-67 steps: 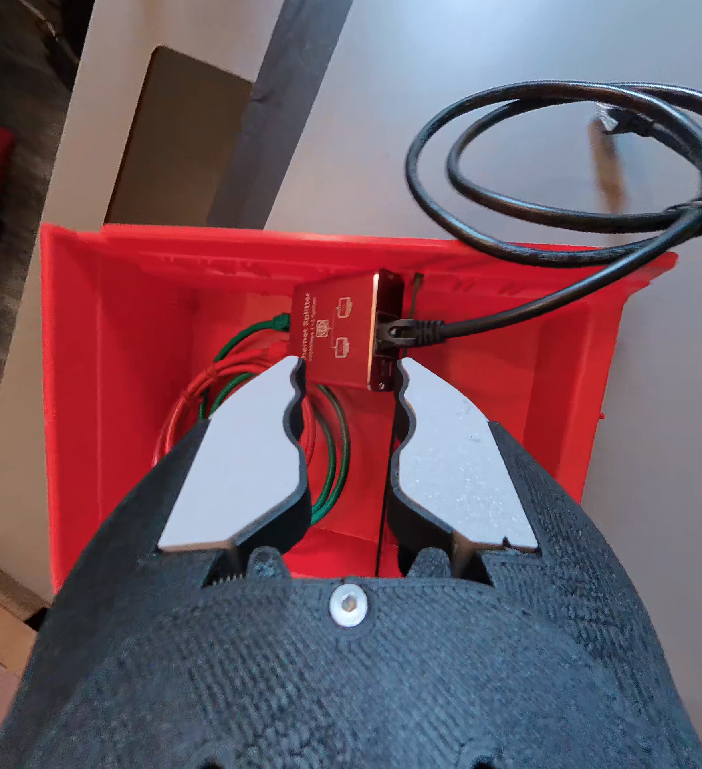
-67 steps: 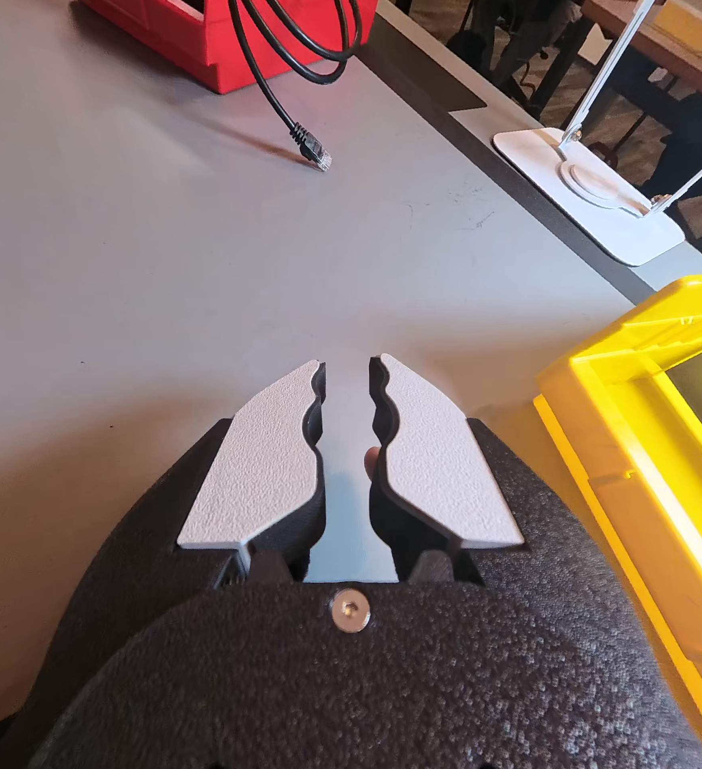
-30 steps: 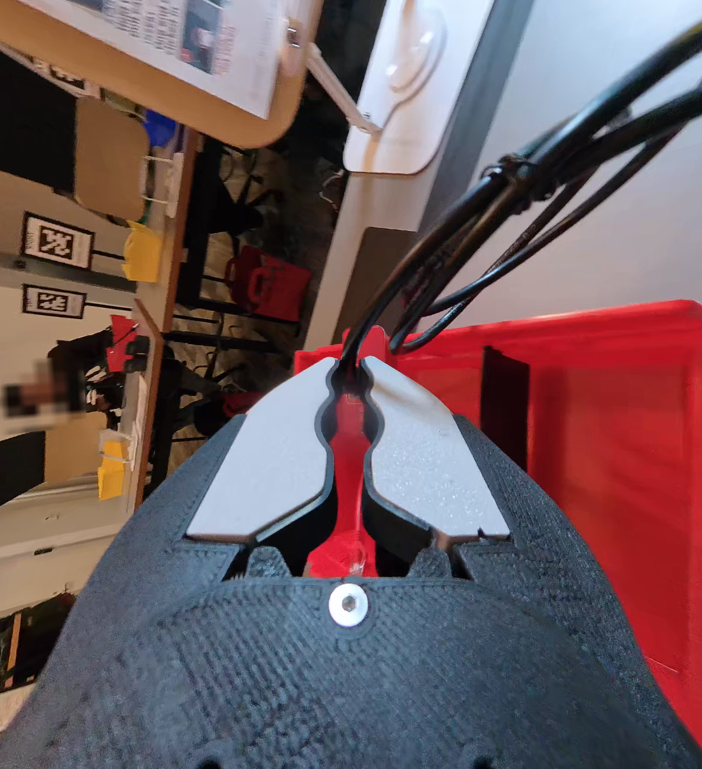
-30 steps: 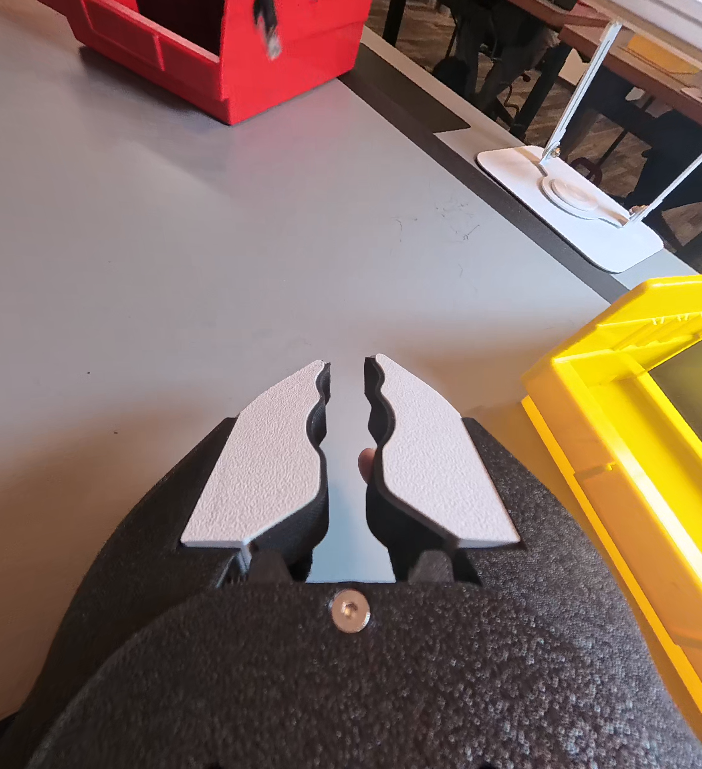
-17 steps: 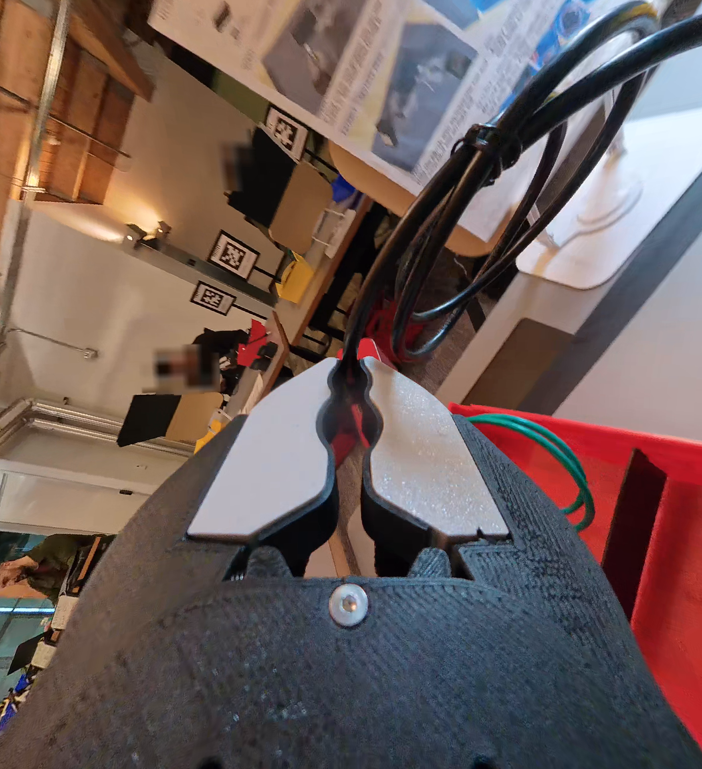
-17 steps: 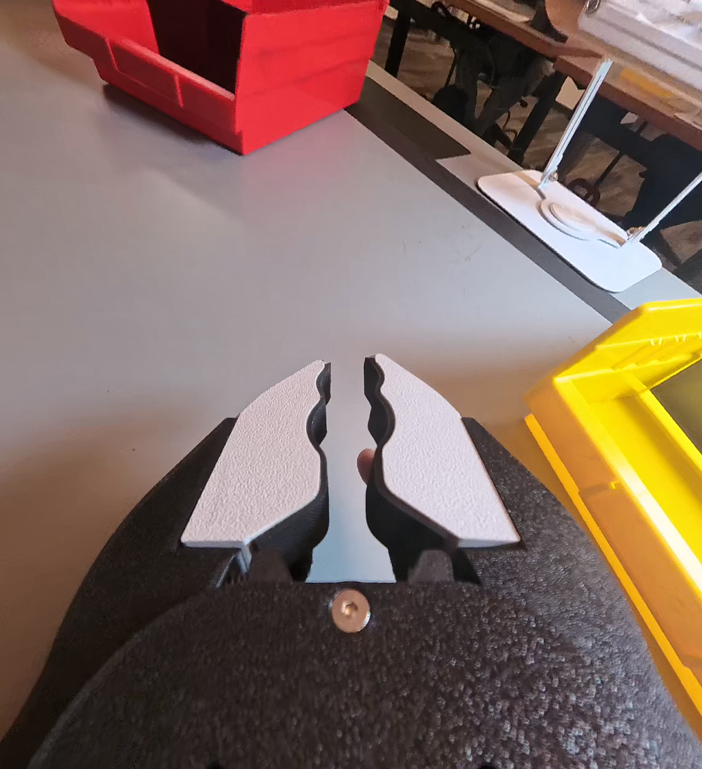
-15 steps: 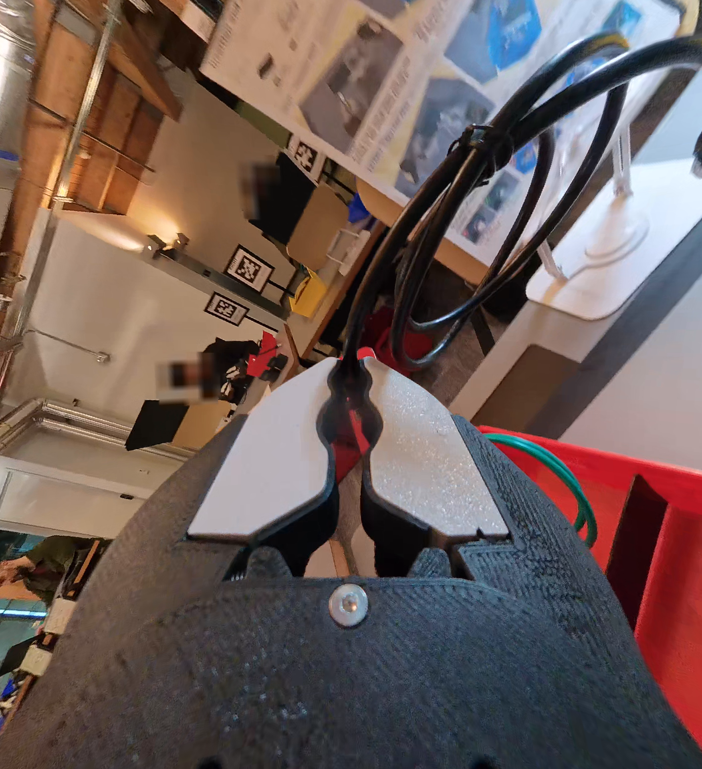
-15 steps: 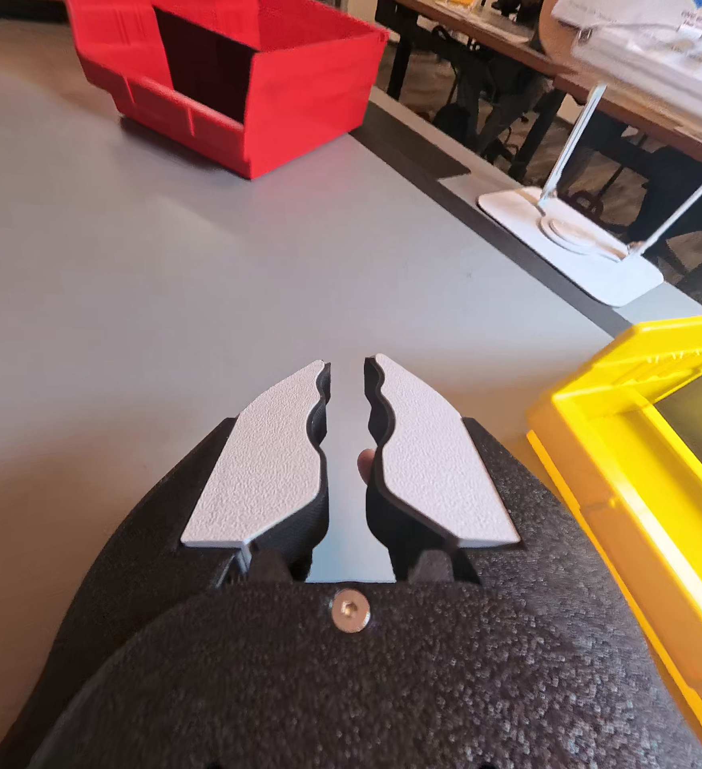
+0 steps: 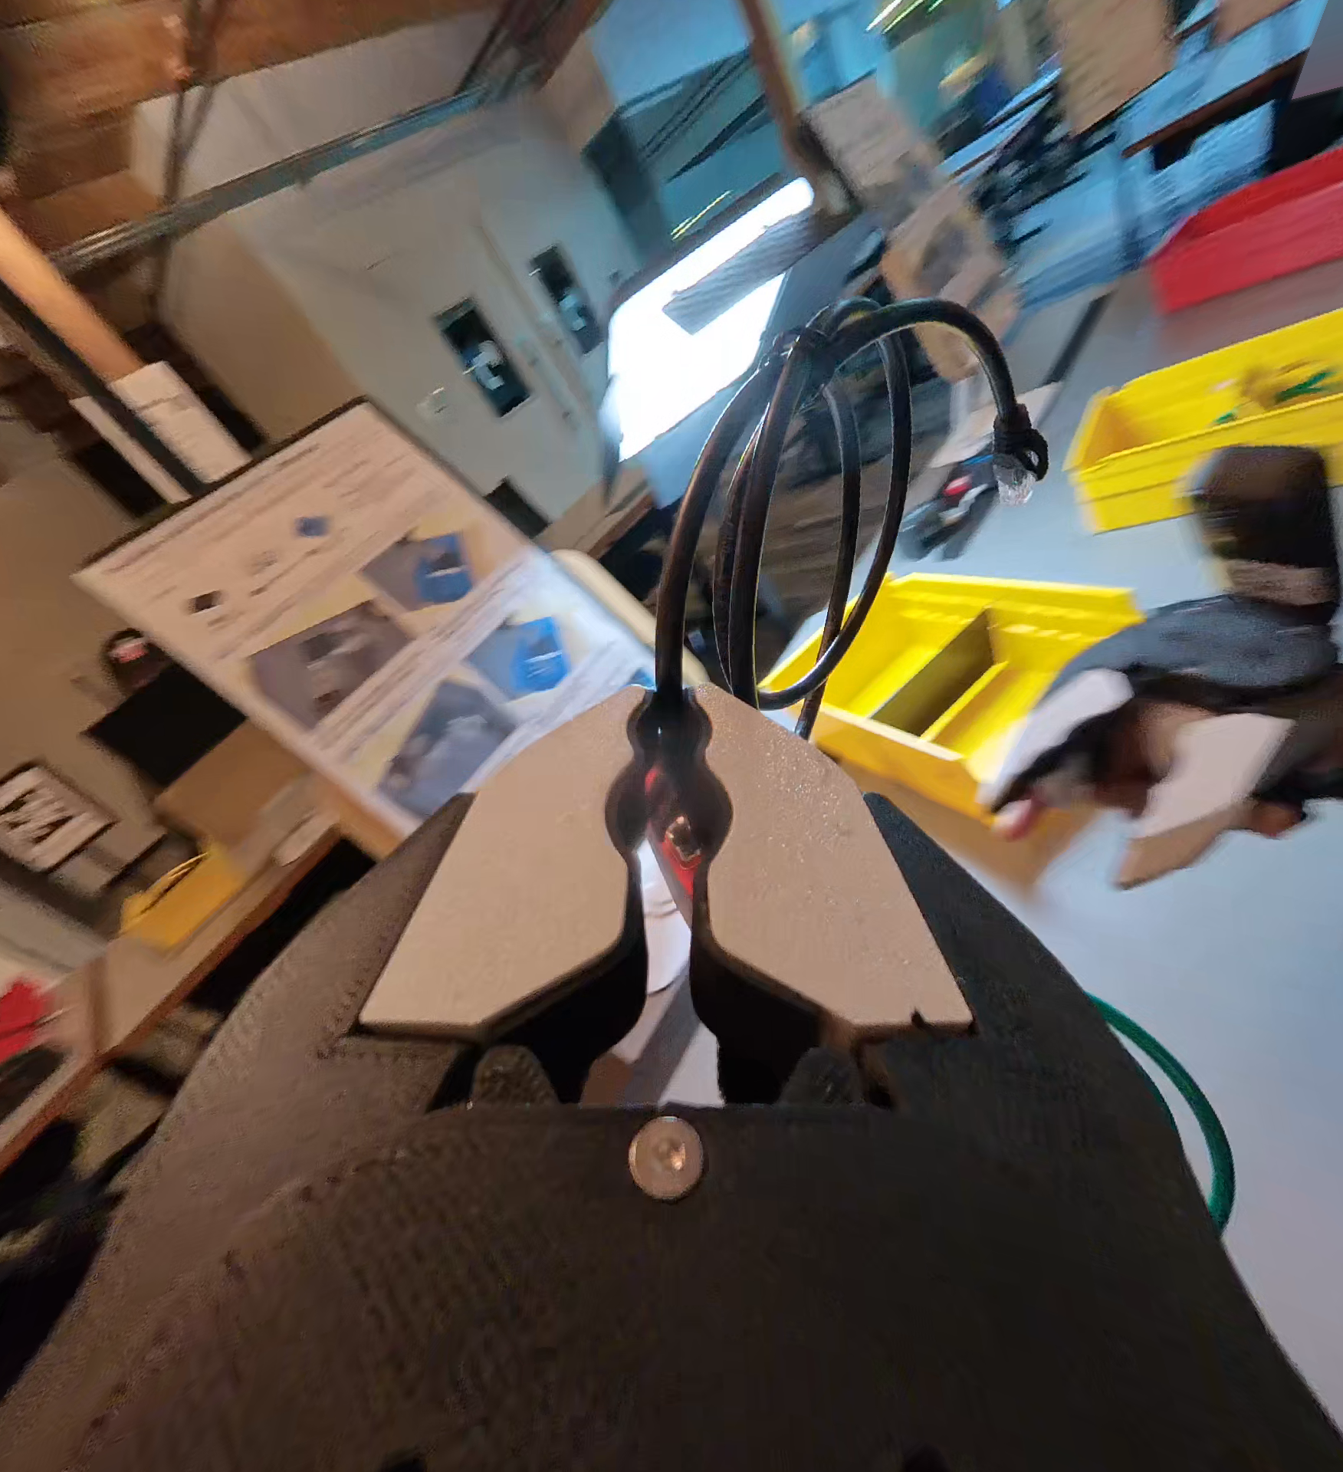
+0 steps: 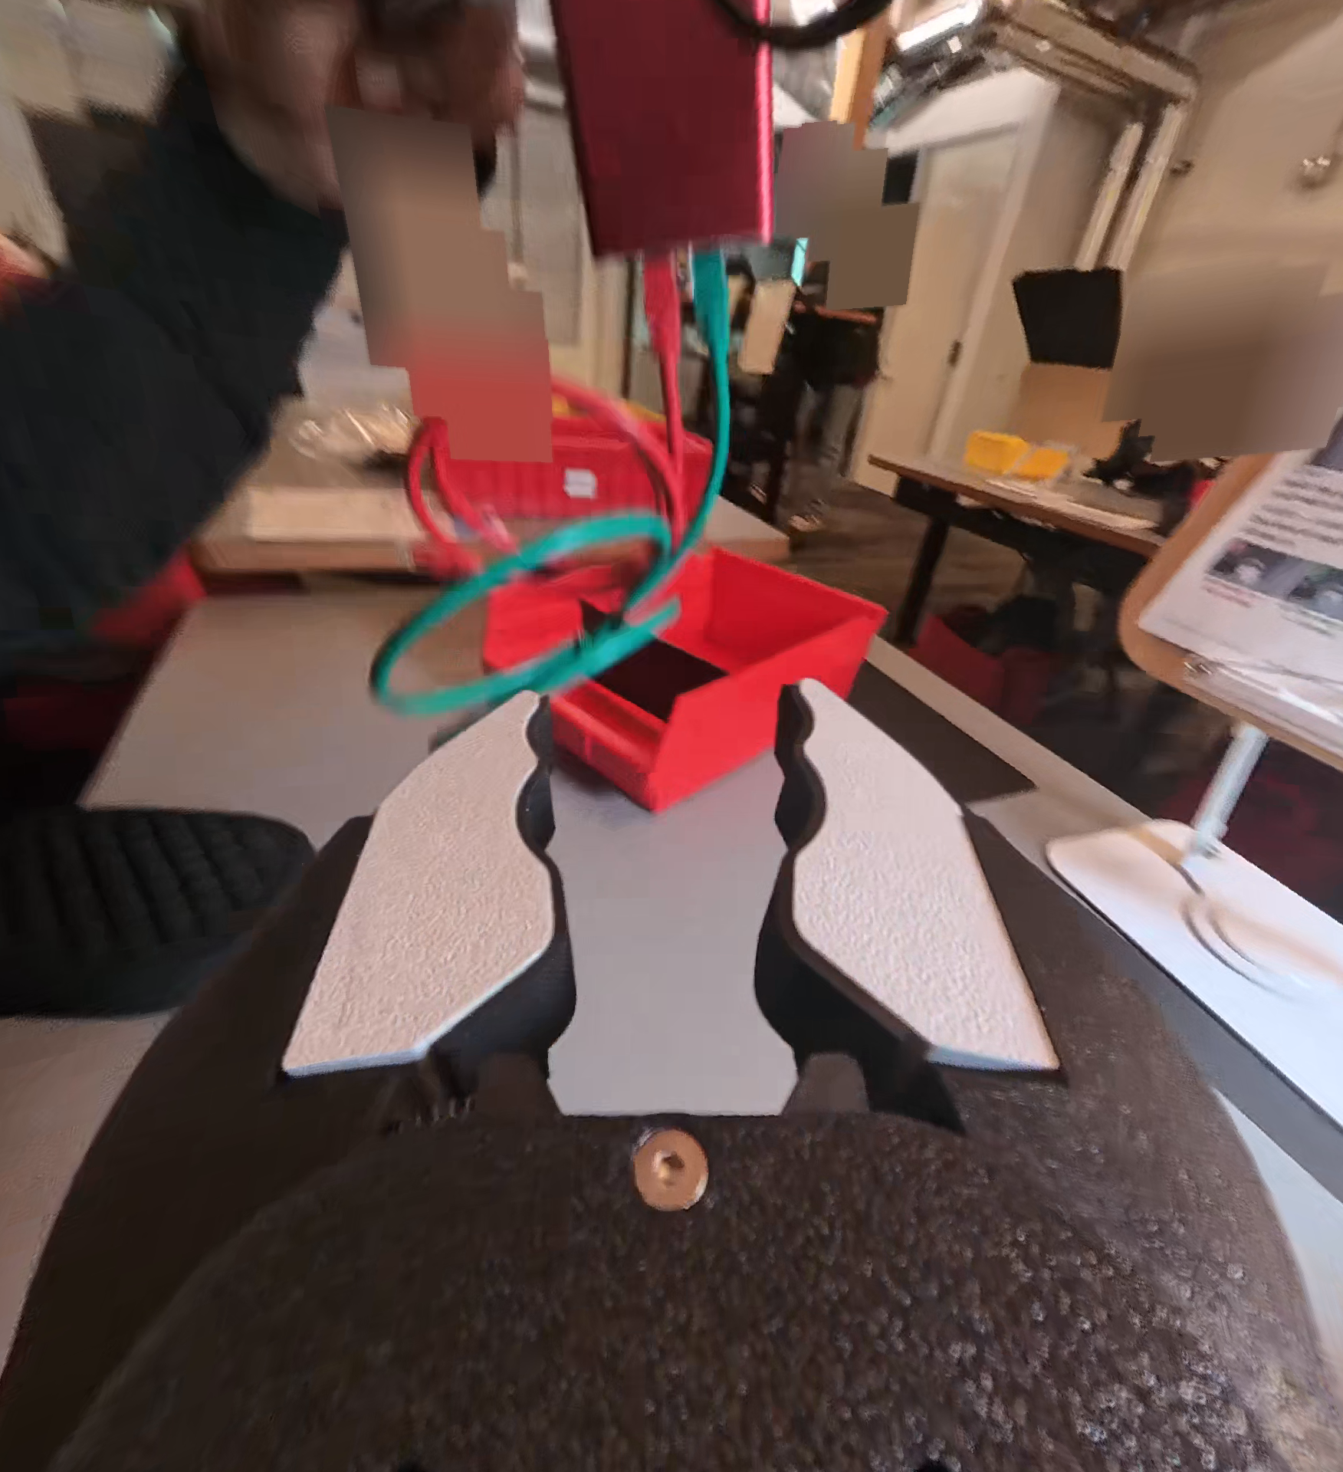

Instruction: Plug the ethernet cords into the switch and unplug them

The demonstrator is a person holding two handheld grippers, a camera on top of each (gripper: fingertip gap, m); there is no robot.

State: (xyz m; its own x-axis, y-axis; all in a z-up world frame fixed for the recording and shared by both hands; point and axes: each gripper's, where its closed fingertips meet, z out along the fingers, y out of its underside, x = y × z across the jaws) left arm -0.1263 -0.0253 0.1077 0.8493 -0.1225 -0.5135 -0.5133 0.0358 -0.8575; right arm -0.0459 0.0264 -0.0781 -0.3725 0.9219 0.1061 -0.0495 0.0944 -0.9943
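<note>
Lifted clear of the red bin (image 10: 740, 637) since 2.2 s ago, the switch (image 10: 668, 119) now hangs in the air, pinched in my left gripper (image 9: 668, 709), whose jaws are closed on it. Its black cord (image 9: 835, 510) loops upward; the red cord (image 10: 664, 334) and green cord (image 10: 525, 629) dangle below it. My right gripper (image 10: 664, 701) hovers over the worktop (image 10: 254, 701), jaws open and empty.
</note>
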